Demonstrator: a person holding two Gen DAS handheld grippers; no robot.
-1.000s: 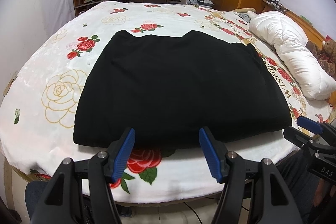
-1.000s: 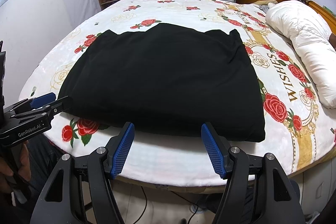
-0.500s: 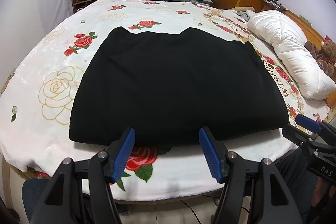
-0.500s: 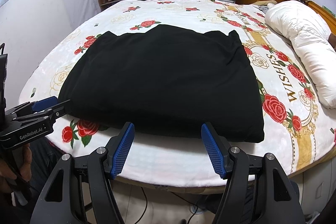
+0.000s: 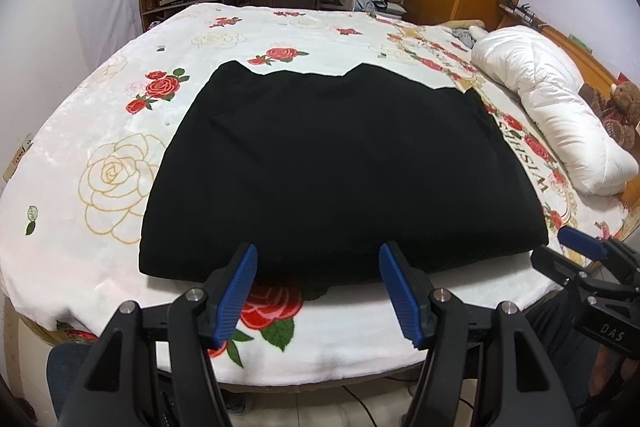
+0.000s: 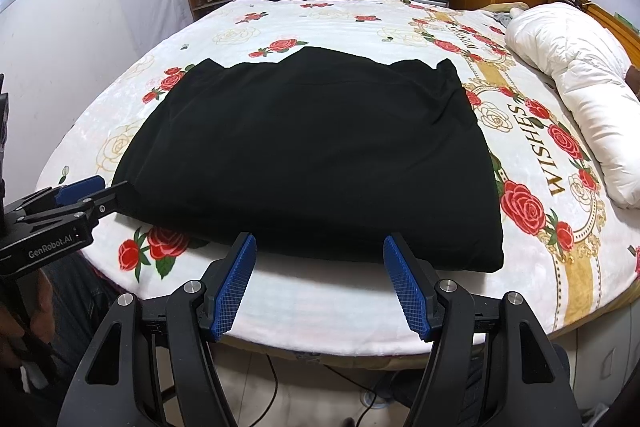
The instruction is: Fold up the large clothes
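Almost nothing has moved since the earlier frames: your left tool (image 5: 316, 291) and right tool (image 6: 320, 287) hang where they were, just short of the near edge of the bed, with only a slight drift in how the left view frames the scene; both stand wide with nothing between the blue ribbed pads, so neither grips cloth. I read that as a pause between folds, not a step under way; the black garment (image 5: 332, 171) lies flat in the middle of the bed (image 5: 360, 343), already doubled into a broad rectangle, its near edge thick and rounded like a fold, its far edge uneven with two small raised corners; judging by its width, at least one more fold is probably due. The cloth looks soft, matte and heavy enough to lie without curling; expect it to sag if you lift one corner alone. Beneath it the bedspread (image 6: 304, 27) is plush and white, printed with red and pale gold roses; a puffy white quilted duvet (image 6: 572, 83) lies rolled along the far right, well apart from the garment.
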